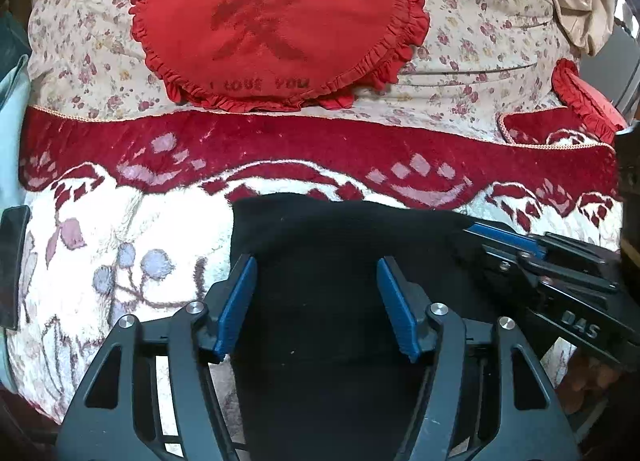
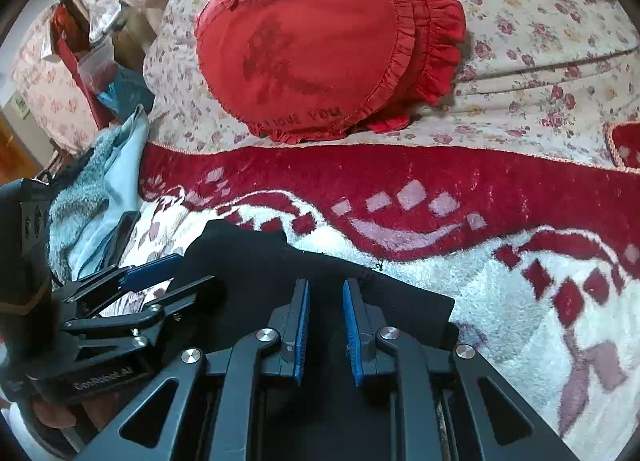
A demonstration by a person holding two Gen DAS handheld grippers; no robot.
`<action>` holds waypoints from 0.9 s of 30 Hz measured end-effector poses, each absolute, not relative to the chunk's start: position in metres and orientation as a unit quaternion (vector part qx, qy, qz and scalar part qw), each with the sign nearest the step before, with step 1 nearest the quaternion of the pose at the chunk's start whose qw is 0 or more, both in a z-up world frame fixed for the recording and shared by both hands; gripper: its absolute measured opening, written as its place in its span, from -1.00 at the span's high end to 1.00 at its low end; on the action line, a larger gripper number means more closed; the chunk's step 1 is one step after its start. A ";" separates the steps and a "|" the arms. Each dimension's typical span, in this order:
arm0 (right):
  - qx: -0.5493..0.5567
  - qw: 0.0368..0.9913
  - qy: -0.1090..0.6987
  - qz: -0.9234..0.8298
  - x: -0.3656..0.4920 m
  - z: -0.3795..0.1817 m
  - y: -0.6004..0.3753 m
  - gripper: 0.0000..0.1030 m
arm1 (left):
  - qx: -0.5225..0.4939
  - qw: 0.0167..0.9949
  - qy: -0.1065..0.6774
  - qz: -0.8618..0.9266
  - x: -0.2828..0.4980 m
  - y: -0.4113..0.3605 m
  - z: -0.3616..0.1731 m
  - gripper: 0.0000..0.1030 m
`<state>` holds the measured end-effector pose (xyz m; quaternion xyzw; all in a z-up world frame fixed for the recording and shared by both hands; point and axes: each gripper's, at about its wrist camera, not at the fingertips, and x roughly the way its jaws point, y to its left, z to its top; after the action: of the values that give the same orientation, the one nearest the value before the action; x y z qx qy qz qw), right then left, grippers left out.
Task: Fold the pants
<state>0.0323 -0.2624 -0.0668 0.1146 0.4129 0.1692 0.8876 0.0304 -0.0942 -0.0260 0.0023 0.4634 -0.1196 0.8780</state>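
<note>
Your left gripper [image 1: 316, 301] fills the bottom of its own view, pointing forward with its blue pads [image 1: 240, 301] spread wide apart and nothing between them, hovering over the black pants [image 1: 340, 253]. Those pants lie bunched flat on the red-and-white fleece blanket [image 1: 120, 261], directly under both tools. Your right gripper [image 2: 326, 325] points the same way over the pants' right part, its jaws only narrowly parted with a slim gap and no cloth visibly pinched between them; in the left wrist view it [image 1: 520, 245] reaches in from the right edge, lying low across the fabric. Beyond the blanket's red border sits a floral quilt [image 1: 480, 21], and on it a red heart-shaped ruffled pillow [image 1: 276, 21] lettered "I LOVE YOU". Pale blue cloth [image 2: 116, 181] is heaped at the left side of the bed.
</note>
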 end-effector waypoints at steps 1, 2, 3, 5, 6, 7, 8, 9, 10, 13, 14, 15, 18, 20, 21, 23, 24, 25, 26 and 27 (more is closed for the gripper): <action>0.109 0.889 0.412 0.169 0.029 -0.063 -0.261 0.69 | 0.000 0.878 0.464 -0.120 0.030 -0.093 -0.026 -0.19; 0.103 0.890 0.410 0.170 0.022 -0.059 -0.261 0.69 | -0.003 0.877 0.466 -0.119 0.028 -0.092 -0.025 -0.19; 0.100 0.891 0.408 0.173 0.015 -0.055 -0.260 0.69 | -0.006 0.876 0.467 -0.119 0.026 -0.091 -0.024 -0.19; 0.090 0.892 0.404 0.181 0.001 -0.049 -0.257 0.69 | -0.011 0.876 0.468 -0.118 0.022 -0.088 -0.021 -0.19; 0.084 0.893 0.403 0.183 -0.005 -0.047 -0.256 0.69 | -0.013 0.876 0.467 -0.118 0.020 -0.088 -0.020 -0.19; 0.076 0.893 0.403 0.183 -0.011 -0.046 -0.254 0.69 | -0.015 0.876 0.468 -0.118 0.017 -0.087 -0.019 -0.19; 0.065 0.894 0.404 0.184 -0.020 -0.046 -0.252 0.69 | -0.018 0.875 0.469 -0.119 0.013 -0.086 -0.018 -0.19; 0.056 0.894 0.405 0.184 -0.026 -0.046 -0.250 0.69 | -0.021 0.875 0.469 -0.120 0.009 -0.085 -0.018 -0.19; 0.049 0.894 0.407 0.183 -0.032 -0.047 -0.249 0.69 | -0.022 0.874 0.469 -0.122 0.005 -0.085 -0.017 -0.19; 0.042 0.892 0.411 0.181 -0.050 -0.054 -0.250 0.68 | -0.018 0.875 0.466 -0.127 -0.011 -0.085 -0.016 -0.19; 0.042 0.891 0.415 0.178 -0.054 -0.058 -0.252 0.67 | -0.019 0.876 0.465 -0.128 -0.014 -0.084 -0.017 -0.20; 0.039 0.889 0.423 0.171 -0.056 -0.066 -0.254 0.67 | -0.021 0.876 0.465 -0.130 -0.018 -0.083 -0.018 -0.29; 0.048 0.888 0.423 0.173 -0.057 -0.083 -0.258 0.67 | -0.023 0.871 0.475 -0.125 -0.024 -0.082 -0.031 -0.39; 0.062 0.888 0.422 0.174 -0.058 -0.082 -0.261 0.67 | -0.023 0.872 0.473 -0.124 -0.027 -0.081 -0.032 -0.39; 0.063 0.887 0.422 0.176 -0.058 -0.079 -0.261 0.67 | -0.024 0.872 0.473 -0.125 -0.029 -0.079 -0.031 -0.39; 0.072 0.890 0.413 0.177 -0.061 -0.070 -0.265 0.67 | -0.033 0.871 0.472 -0.128 -0.031 -0.074 -0.028 -0.39; 0.084 0.893 0.405 0.177 -0.060 -0.066 -0.269 0.60 | -0.042 0.873 0.468 -0.129 -0.031 -0.069 -0.024 -0.39; 0.100 0.896 0.396 0.173 -0.060 -0.063 -0.274 0.38 | -0.052 0.876 0.462 -0.128 -0.031 -0.064 -0.021 -0.39; 0.120 0.899 0.387 0.164 -0.059 -0.061 -0.282 0.22 | -0.061 0.877 0.459 -0.129 -0.031 -0.059 -0.019 -0.39; 0.145 0.900 0.380 0.155 -0.057 -0.062 -0.290 -0.01 | -0.071 0.877 0.457 -0.132 -0.029 -0.054 -0.017 -0.39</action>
<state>-0.0574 -0.2904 -0.0620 0.1447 0.3800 0.1546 0.9004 -0.0294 -0.0538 -0.0166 -0.0712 0.4565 -0.1318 0.8770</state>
